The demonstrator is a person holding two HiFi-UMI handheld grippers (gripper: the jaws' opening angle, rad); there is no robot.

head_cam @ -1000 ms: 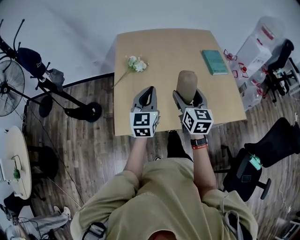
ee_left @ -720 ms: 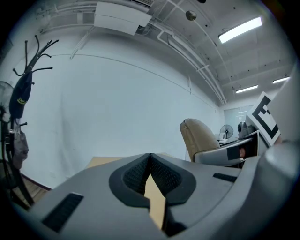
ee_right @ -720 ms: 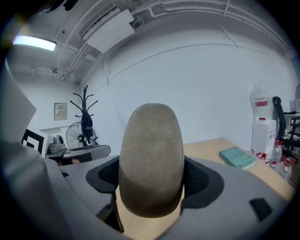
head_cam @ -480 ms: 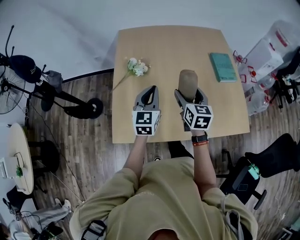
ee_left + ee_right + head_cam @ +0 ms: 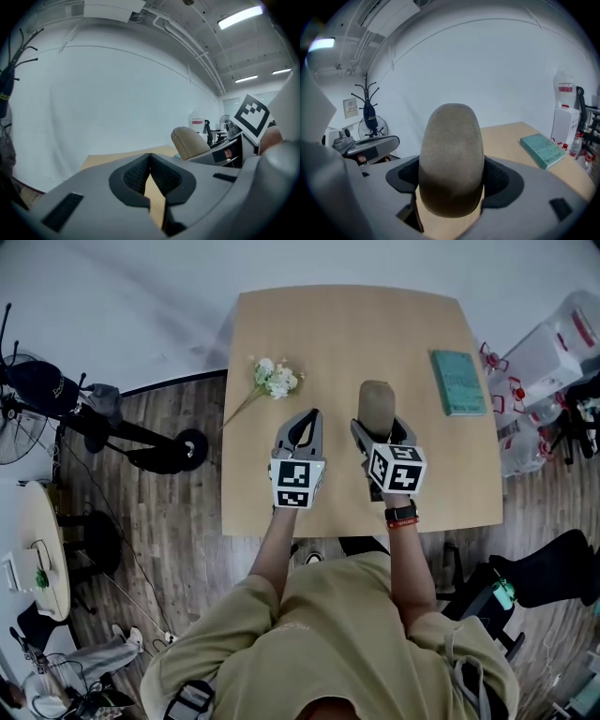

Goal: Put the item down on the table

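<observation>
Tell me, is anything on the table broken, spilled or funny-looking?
Nothing looks broken or spilled. The white flower sprig lies flat on the table, not standing in anything. The teal book lies flat near the table's right edge. The right gripper holds the tan rounded item between its fingers.

Left gripper (image 5: 306, 420), right gripper (image 5: 377, 427) — farther over table (image 5: 356, 334)

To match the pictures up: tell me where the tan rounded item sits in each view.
Head view: tan rounded item, just right of centre.
Left gripper view: right of centre, mid-height.
Right gripper view: centre, between the jaws.
Shared landmark: the wooden table.
</observation>
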